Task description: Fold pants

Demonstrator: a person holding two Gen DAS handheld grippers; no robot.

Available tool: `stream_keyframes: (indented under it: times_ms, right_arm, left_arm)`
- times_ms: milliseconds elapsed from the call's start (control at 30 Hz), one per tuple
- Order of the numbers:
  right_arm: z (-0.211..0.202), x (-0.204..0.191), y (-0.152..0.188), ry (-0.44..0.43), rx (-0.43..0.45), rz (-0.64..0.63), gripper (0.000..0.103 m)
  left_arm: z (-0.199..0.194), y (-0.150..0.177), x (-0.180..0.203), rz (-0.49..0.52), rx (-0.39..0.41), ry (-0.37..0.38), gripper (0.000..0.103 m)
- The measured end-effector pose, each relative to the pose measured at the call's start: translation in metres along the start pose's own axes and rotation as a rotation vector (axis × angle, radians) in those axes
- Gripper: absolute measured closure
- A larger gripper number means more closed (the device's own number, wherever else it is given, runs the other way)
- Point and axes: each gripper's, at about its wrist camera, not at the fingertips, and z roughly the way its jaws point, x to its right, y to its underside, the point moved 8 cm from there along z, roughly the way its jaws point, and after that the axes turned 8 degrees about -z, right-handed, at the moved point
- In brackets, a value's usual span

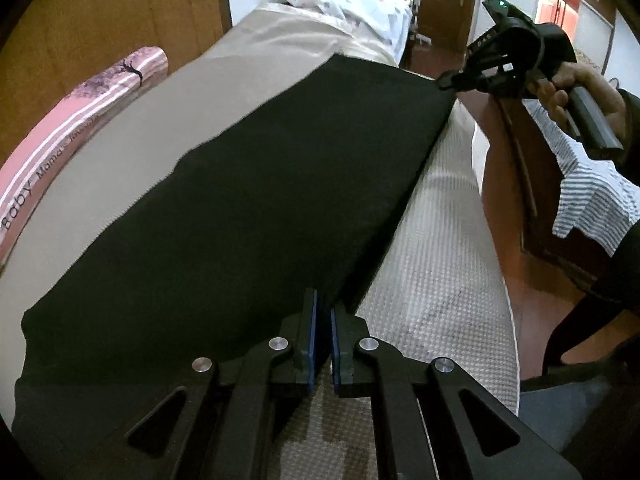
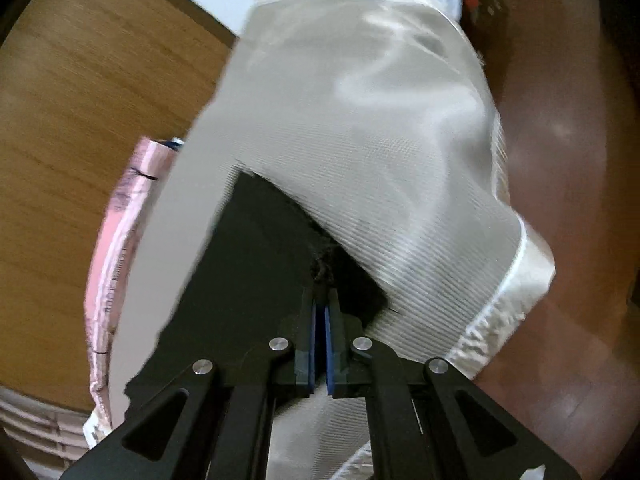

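The pants point(image 1: 248, 200) are black, matte and soft, folded into a long flat band lying along a bed point(image 1: 432, 280) whose cover is pale, woven and waffle-textured. The left tool point(image 1: 323, 308) pinches the near edge of the pants, blue pads almost together. The right tool point(image 2: 321, 300) grips the far corner the same way. A pink striped roll point(image 1: 60, 140) lies beyond the pants, against wood panelling point(image 1: 100, 12).

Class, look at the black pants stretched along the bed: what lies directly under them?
The black pants lie on a beige sheet, with textured white mattress showing beside them. Whatever lies beneath their middle is covered.
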Motion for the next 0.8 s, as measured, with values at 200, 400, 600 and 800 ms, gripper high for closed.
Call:
stream_keyframes:
  times_ms: [200,400,600,800]
  right_arm:
    - [0.016,0.009,0.006,0.061,-0.030,-0.014,0.098]
    - [-0.009,0.013,-0.004,0.174,0.007,-0.037,0.062]
    - [-0.029,-0.042,-0.026,0.132,0.054,-0.181,0.062]
    - [0.026,-0.178,0.008,-0.060,-0.079,-0.459,0.062]
  left_arm:
    - [-0.003,-0.001,-0.007,-0.082,-0.010,0.047,0.082]
    - [-0.032,-0.002,-0.024,-0.196,0.032,0.094,0.061]
    - [-0.082,0.014,-0.101,-0.375,0.150,-0.014,0.053]
    - [-0.122,0.060,-0.212,-0.657,0.215,-0.235,0.053]
